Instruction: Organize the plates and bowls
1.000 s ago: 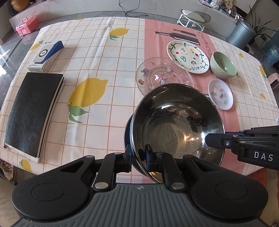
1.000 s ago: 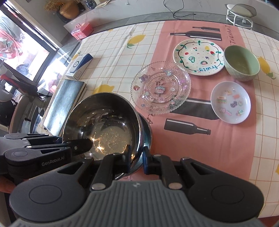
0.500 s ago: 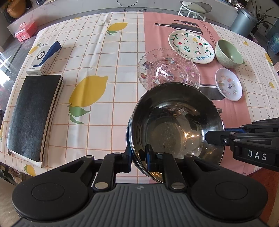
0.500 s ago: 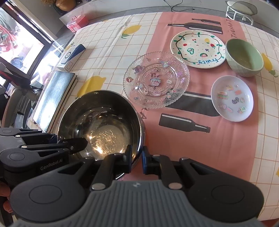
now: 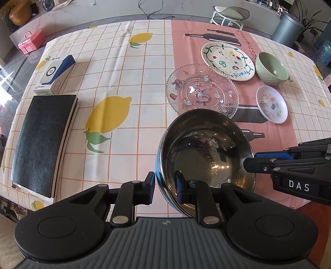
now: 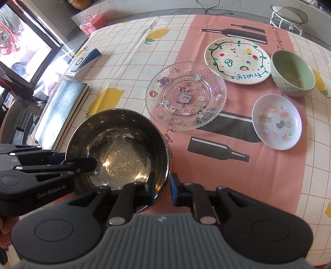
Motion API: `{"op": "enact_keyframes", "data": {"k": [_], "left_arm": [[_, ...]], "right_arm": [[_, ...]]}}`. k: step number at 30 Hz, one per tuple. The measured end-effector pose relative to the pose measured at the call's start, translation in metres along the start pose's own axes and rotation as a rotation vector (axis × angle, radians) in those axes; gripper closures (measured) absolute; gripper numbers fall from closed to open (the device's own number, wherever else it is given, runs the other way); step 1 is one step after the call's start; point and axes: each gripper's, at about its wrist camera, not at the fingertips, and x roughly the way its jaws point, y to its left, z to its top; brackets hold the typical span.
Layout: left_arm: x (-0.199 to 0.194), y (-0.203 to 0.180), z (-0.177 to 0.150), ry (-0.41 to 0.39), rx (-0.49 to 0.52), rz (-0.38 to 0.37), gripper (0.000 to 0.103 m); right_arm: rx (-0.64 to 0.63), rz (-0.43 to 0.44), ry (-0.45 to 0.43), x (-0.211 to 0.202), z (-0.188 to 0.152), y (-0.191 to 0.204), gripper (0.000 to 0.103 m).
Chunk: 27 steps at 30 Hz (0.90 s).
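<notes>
A steel bowl (image 5: 206,153) is held above the table's near edge; it also shows in the right wrist view (image 6: 120,149). My left gripper (image 5: 165,186) is shut on its near-left rim. My right gripper (image 6: 162,186) is shut on its right rim. Beyond lie a clear glass plate (image 6: 186,96), a white painted "fruity" plate (image 6: 238,60), a green bowl (image 6: 292,73) and a small white sticker dish (image 6: 277,122).
A black pad (image 5: 41,142) and a blue-and-white box (image 5: 54,73) lie at the table's left. The tablecloth (image 5: 124,72) has lemons and a pink strip. A stool (image 5: 229,12) and bin (image 5: 289,27) stand beyond the table.
Both grippers have lifted the steel bowl higher and drawn it back toward the near edge. The dark dish seen under it a second ago is no longer in view.
</notes>
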Motion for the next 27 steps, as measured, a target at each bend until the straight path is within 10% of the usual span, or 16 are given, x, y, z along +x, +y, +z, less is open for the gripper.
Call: {"op": "enact_keyframes", "data": {"k": [27], "left_arm": [[-0.046,-0.033,0.042,-0.218,0.016,-0.125,0.073]], "right_arm": [[0.063,0.083,-0.152,-0.041,0.003,-0.039,0.096]]}}
